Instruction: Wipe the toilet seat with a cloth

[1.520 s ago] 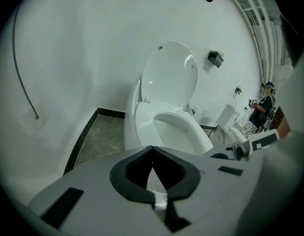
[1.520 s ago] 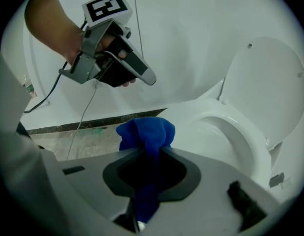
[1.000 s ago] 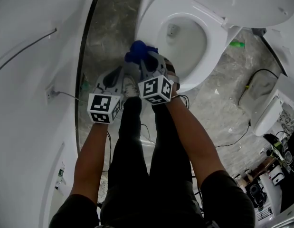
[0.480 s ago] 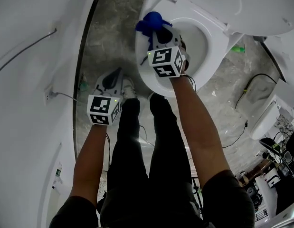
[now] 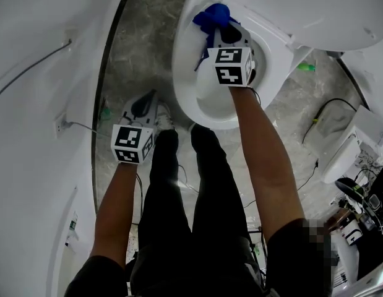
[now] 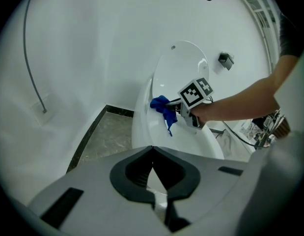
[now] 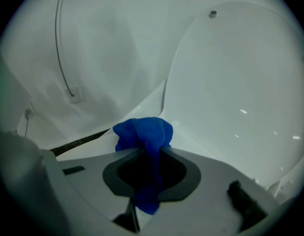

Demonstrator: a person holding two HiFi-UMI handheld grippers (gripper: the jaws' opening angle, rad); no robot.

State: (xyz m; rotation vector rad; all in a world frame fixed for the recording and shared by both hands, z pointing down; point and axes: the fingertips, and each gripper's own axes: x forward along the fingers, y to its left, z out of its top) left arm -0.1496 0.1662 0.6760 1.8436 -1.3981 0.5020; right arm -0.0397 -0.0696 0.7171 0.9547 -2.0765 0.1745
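Pressure matters: right tongs (image 5: pixel 217 31), clenched on the crumpled blue cloth (image 5: pixel 211 16), should drag it flat along the glossy white toilet seat (image 5: pixel 186 70) rim; left tongs (image 5: pixel 143 106) hang clenched, empty.

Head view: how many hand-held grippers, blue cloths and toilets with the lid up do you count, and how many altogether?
Grippers: 2, the left gripper and the right gripper
Blue cloths: 1, the blue cloth, clamped in the right gripper
Toilets with the lid up: 1, the toilet
Total: 4
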